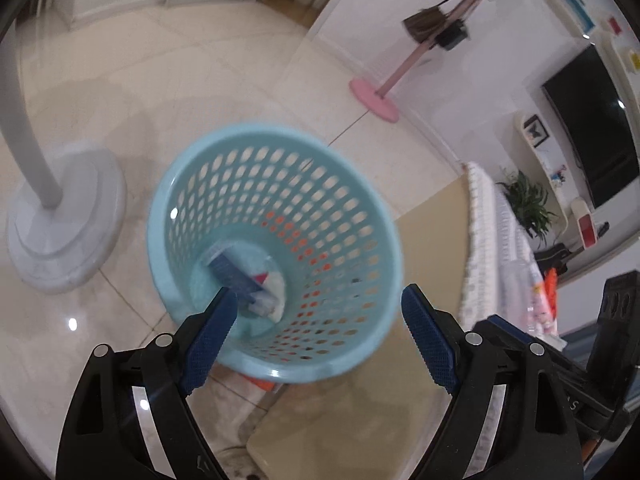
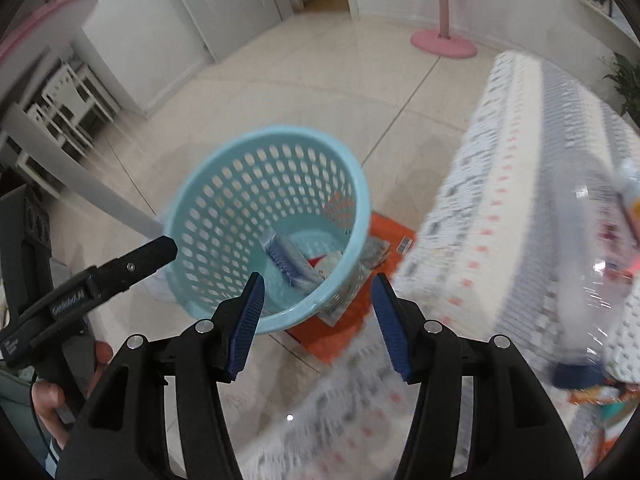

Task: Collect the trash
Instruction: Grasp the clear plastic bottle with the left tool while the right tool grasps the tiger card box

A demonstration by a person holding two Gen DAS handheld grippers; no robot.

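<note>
A light blue perforated basket [image 1: 276,248] [image 2: 272,216] stands on the tiled floor. At its bottom lies trash [image 1: 248,280] [image 2: 296,260]: a dark blue wrapper and white scraps. My left gripper [image 1: 320,320] hovers over the basket's near rim, open wide and empty. My right gripper [image 2: 318,320] hangs above the near rim too, open with nothing between its pads. In the right wrist view a black finger [image 2: 132,266] of the left gripper shows at the left, with the hand [image 2: 48,400] that holds it. A clear plastic bottle [image 2: 592,280] lies on the table at the right.
A table with a patterned cloth [image 2: 500,180] stands right of the basket. Orange packets [image 2: 360,308] lie on the floor beside and under the basket. A white fan base [image 1: 60,220] stands to the left, a pink stand base [image 1: 374,100] farther back.
</note>
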